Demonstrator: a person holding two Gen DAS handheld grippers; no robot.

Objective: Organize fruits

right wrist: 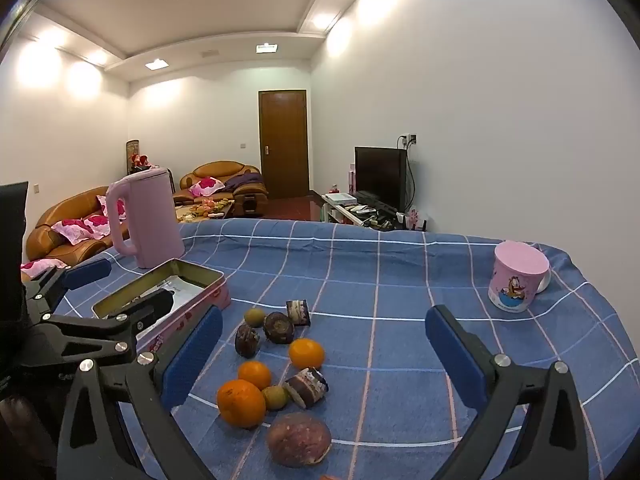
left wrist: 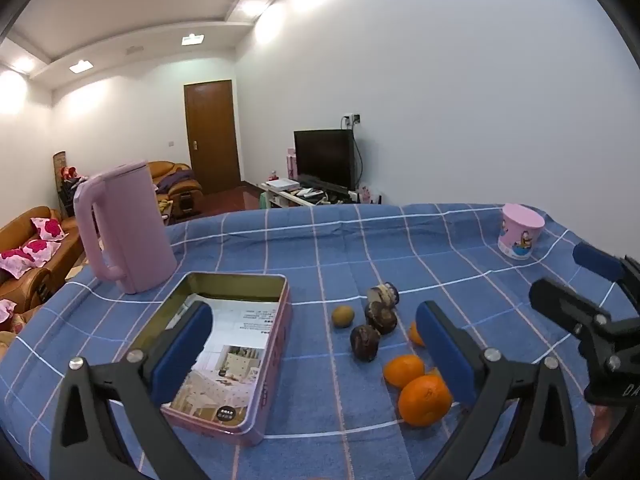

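I have both grippers hanging above the near edge of the table (right wrist: 400, 264), which is covered in a blue checked cloth. The left gripper (left wrist: 316, 340) is spread wide with nothing between its pads; its left finger (left wrist: 182, 356) hangs over the tin (left wrist: 276, 344), its right one above the oranges. The right gripper (right wrist: 324, 356) is spread just as wide, empty too, framing the fruit pile from above.

The tin is an open, pink-sided rectangle near the left edge, its long axis running from the near edge toward the far-left corner, where the pink kettle (left wrist: 124, 228) stands with its handle turned to the left. A printed sheet lies flat inside the tin.

The fruits lie loose in the middle, just right of the tin, strung out in a band from near to far. From the left wrist I count two oranges (left wrist: 425, 400) close together, a sliver of a third behind the right finger, dark round fruits (left wrist: 365, 342) and one small greenish-brown fruit (left wrist: 343, 316).

The right wrist shows more: three oranges, a big purple-brown fruit (right wrist: 299, 439) nearest me, a second small green one tucked beside the oranges, and two cut pieces lying on their sides with their pale faces showing.

A pink cup (right wrist: 516, 282) stands toward the far-right corner, well apart from everything.
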